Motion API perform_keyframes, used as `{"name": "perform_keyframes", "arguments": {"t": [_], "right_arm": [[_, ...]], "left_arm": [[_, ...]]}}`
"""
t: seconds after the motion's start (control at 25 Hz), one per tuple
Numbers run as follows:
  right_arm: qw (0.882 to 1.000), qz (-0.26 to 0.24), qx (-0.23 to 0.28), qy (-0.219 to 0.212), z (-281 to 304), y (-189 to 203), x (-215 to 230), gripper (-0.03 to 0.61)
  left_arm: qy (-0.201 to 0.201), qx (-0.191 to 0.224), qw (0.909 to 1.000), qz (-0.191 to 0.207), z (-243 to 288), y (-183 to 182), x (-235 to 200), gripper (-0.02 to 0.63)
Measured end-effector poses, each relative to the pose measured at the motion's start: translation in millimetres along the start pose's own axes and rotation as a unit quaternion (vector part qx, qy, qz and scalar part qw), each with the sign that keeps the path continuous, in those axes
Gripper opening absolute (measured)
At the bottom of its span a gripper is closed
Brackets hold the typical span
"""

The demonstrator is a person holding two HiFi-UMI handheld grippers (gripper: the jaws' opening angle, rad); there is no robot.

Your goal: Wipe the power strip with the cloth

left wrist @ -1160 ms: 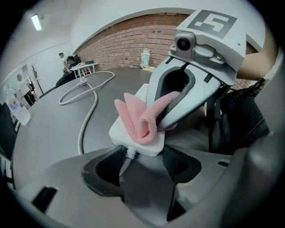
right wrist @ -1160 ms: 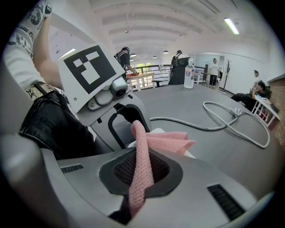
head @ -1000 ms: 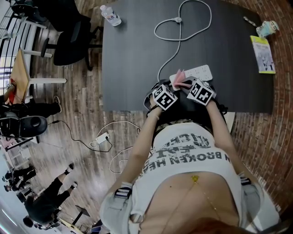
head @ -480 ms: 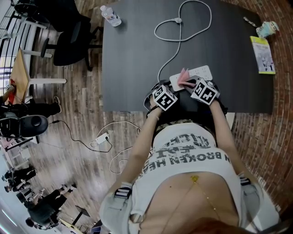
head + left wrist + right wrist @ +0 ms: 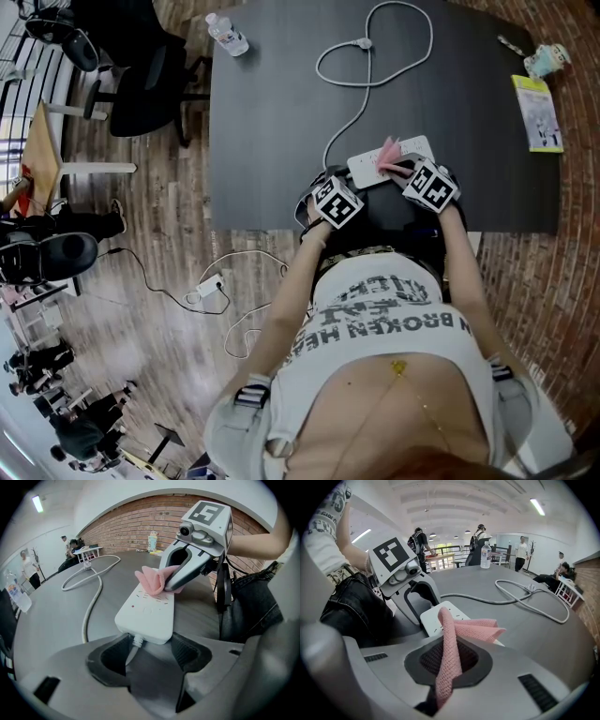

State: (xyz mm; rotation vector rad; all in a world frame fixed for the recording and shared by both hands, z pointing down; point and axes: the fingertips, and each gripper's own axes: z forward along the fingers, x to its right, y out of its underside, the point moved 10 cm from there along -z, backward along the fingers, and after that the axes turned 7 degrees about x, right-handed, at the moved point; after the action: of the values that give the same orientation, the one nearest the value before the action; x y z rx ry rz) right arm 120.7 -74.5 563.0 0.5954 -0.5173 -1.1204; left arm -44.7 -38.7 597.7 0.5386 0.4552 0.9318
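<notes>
**Head view.**
- White oblong plastic power strip (image 5: 367, 169): lies on the dark grey surface (image 5: 272, 112) near its front edge. The long axis runs roughly 9 to 3 o'clock, with the 3 o'clock end tipped slightly up. A white cord (image 5: 349, 112) leaves the 9 o'clock end.
- Left claw (image 5: 345, 184): at the corded end.
- Right claw (image 5: 405, 172): just past the strip's middle, toward 3 o'clock. It presses a pink mesh cloth (image 5: 388, 153) onto the strip's top face.

**Left gripper view.**
- Left claw (image 5: 150, 651): the jaws are set wide, and the corded end of the power strip (image 5: 147, 613) fills the gap between the pads. I read this as a steadying hold on that end.
- The strip runs straight away toward 12 o'clock.
- Cloth (image 5: 151, 581) and right claw (image 5: 172, 584): on the strip's far half.
- Cord (image 5: 89, 609): trails off toward 10 o'clock.

**Right gripper view.**
- Right claw (image 5: 447, 670): clenched on the cloth (image 5: 449, 644). A fold stands up out of the jaws and a flap spreads toward 2 o'clock.
- Power strip (image 5: 433, 617): touches the cloth from beneath and stretches toward 11 o'clock.
- Left claw (image 5: 419, 603): at that 11 o'clock end.

**Governing relation (judgement).** The next wipe should follow the strip's long axis. The right claw is the nearer one to the uncorded end, and the left anchors the opposite end.
</notes>
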Motion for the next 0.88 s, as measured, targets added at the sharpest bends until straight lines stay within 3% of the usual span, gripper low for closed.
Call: {"name": "perform_keyframes", "arguments": {"t": [0.88], "right_arm": [[0.995, 0.071, 0.009, 0.064, -31.8, 30.0, 29.0, 0.017]], "left_arm": [[0.001, -0.002, 1.0000, 0.002, 0.5, -0.4, -1.9, 0.268]]}}
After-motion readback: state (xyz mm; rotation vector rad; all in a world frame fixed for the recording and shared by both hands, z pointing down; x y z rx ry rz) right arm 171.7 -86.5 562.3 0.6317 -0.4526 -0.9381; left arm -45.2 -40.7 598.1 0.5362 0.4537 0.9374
